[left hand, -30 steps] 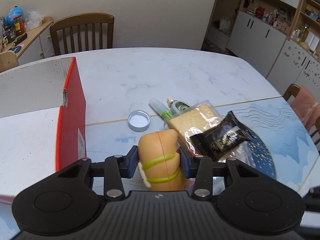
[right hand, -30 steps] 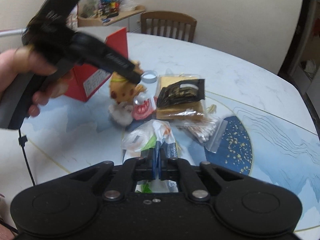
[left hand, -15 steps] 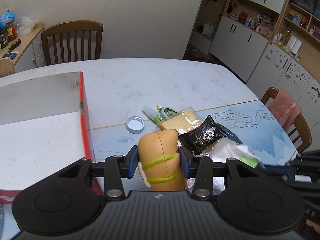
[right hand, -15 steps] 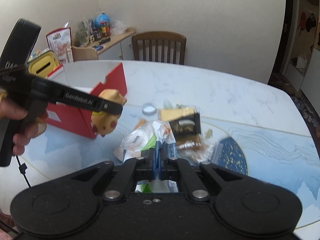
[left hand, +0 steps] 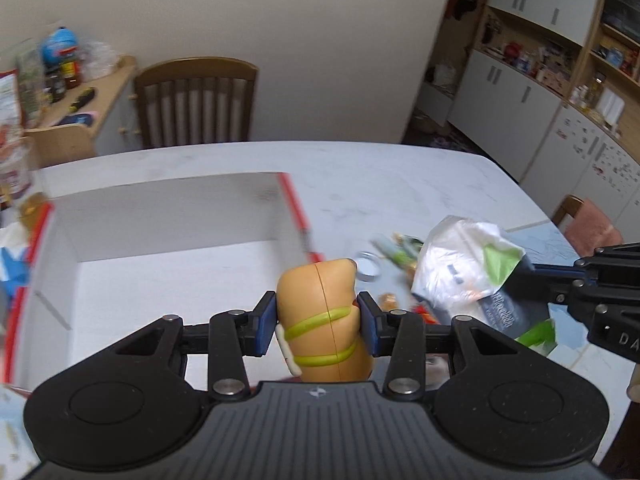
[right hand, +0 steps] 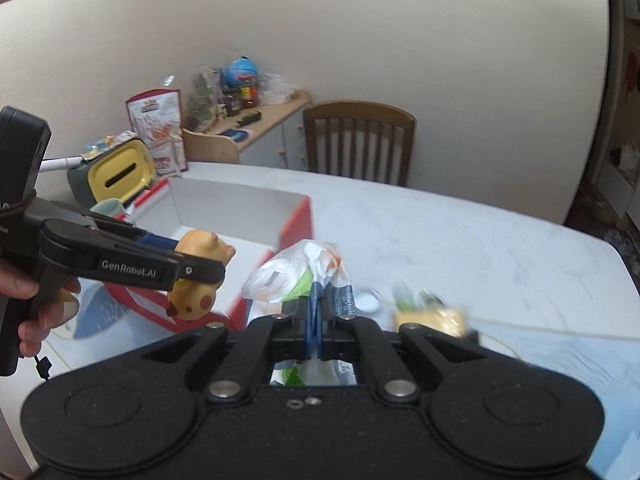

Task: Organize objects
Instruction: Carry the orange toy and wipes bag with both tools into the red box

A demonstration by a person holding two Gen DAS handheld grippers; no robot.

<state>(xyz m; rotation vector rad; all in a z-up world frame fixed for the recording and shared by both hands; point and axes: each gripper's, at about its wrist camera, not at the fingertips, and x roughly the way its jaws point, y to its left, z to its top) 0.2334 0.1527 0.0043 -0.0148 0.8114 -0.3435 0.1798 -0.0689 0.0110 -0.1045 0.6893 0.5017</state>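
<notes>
The left tool [left hand: 317, 326] gripped the toy figure [left hand: 322, 320] above the red box's [left hand: 168, 224] near corner; the right tool [right hand: 315, 330] pinched the plastic bag [right hand: 296, 272] shut, probably just outside the box. Both needed carrying well inside the walls before letting go.

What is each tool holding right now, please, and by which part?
The left tool clamps the yellow toy figure by its sides. The right tool pinches the plastic bag by a bunched fold.
</notes>
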